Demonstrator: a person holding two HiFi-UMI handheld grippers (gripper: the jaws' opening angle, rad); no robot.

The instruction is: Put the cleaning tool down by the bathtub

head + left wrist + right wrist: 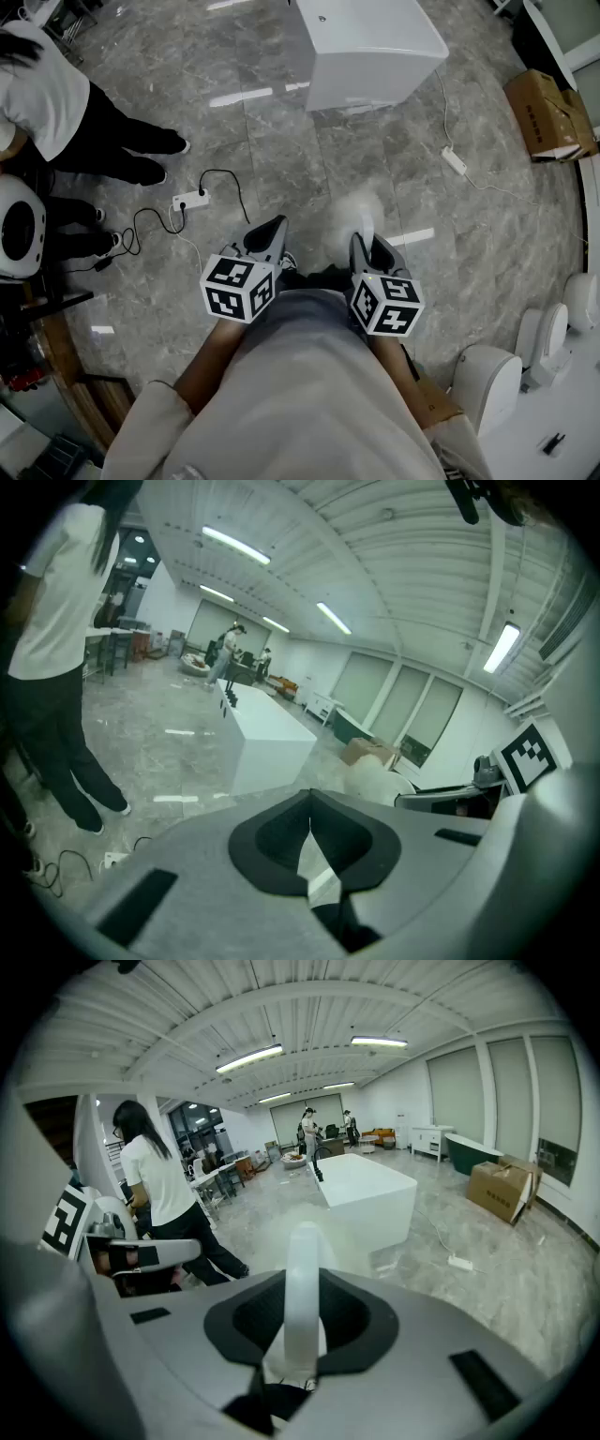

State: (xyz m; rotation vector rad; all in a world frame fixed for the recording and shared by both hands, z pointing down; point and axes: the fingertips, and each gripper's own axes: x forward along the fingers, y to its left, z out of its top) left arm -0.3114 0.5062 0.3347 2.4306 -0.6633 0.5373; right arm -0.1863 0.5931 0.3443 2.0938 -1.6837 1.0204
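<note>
The cleaning tool is a white duster with a fluffy head (354,208) and a smooth white handle (302,1321). My right gripper (367,244) is shut on that handle, and the head sticks out forward past the jaws. In the right gripper view the handle stands upright between the pads of that gripper (302,1279). My left gripper (272,230) is held level beside it, its jaws shut with nothing between them (310,808). The white rectangular bathtub (370,47) stands on the marble floor some way ahead, also visible as the bathtub (366,1190) and the bathtub (267,738).
A person in a white shirt and black trousers (56,103) stands at the left. A white power strip with a black cable (190,199) lies on the floor ahead left, another strip (454,160) right of the tub. A cardboard box (548,114) and white fixtures (487,384) stand at the right.
</note>
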